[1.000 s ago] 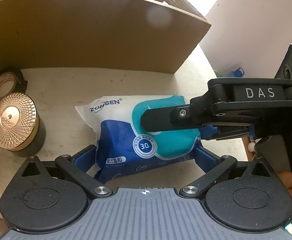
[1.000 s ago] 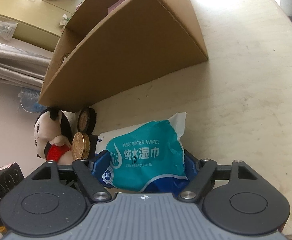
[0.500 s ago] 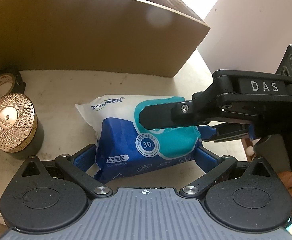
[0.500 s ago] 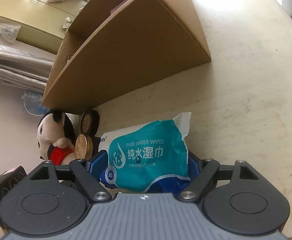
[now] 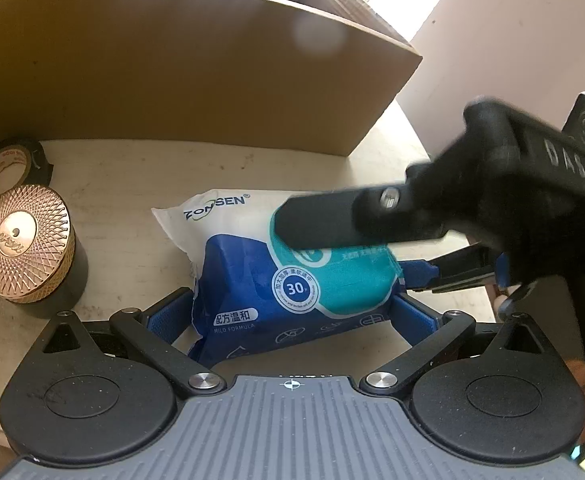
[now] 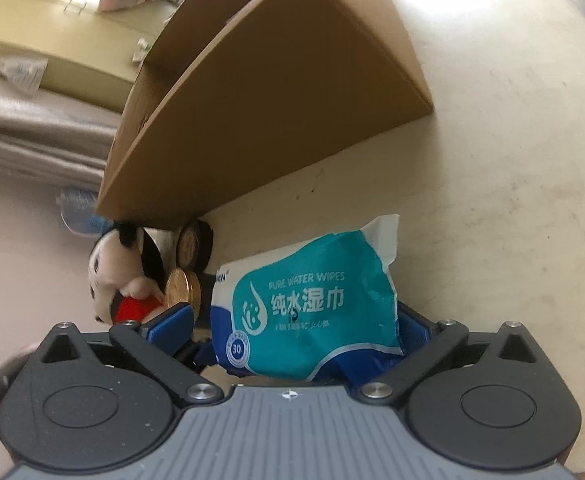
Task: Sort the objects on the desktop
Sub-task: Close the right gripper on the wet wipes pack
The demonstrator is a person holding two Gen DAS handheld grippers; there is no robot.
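Note:
A blue, teal and white wet wipes pack lies in front of me on the beige table. My left gripper is shut on its near end, one blue pad against each side. My right gripper comes in from the right in the left wrist view. Its jaws are opening around the teal end of the wet wipes pack. Its left pad stands clear of the pack and the right pad sits close beside it. One black finger of that gripper hovers blurred over the pack.
An open cardboard box stands behind the pack. A gold-lidded jar and a black tape roll sit to the left. A plush doll lies beyond them. A hand holds the right gripper's handle.
The right gripper's jaws have spread wider and let go of the pack; its upper finger has tilted up and blurred. The left gripper and the pack have stayed put.

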